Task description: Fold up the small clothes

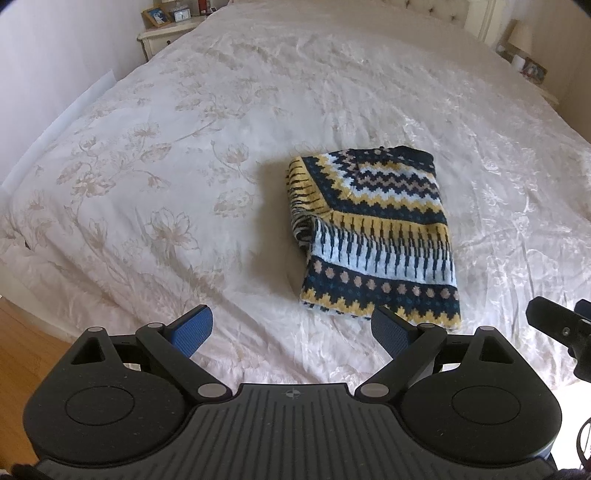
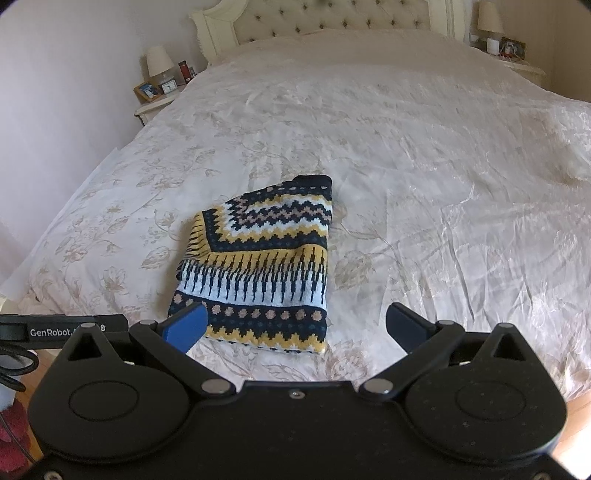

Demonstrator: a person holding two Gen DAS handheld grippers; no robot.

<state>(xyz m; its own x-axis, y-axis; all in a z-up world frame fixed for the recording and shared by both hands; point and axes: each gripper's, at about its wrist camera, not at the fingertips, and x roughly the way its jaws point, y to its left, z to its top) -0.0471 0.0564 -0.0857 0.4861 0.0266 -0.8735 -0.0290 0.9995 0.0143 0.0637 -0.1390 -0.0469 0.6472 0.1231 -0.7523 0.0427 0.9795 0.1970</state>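
Observation:
A small knitted garment (image 1: 373, 232) in navy, yellow, pale blue and tan zigzag bands lies folded into a compact rectangle on the bed. The right wrist view shows the same garment (image 2: 258, 266) near the bed's front edge. My left gripper (image 1: 291, 328) is open, held back from the garment's near hem, with nothing between its blue pads (image 1: 192, 330). My right gripper (image 2: 295, 325) is open too, hovering just short of the hem; its left pad (image 2: 186, 325) overlaps the garment's near left corner in the picture. Part of the right gripper (image 1: 561, 328) shows at the left wrist view's right edge.
The cream floral bedspread (image 1: 184, 166) covers a wide bed with a tufted headboard (image 2: 332, 14). A nightstand (image 2: 159, 99) with a lamp, a clock and a photo frame stands at the far left, another nightstand (image 2: 517, 62) at the far right. Wooden floor (image 1: 22, 350) shows below the bed's edge.

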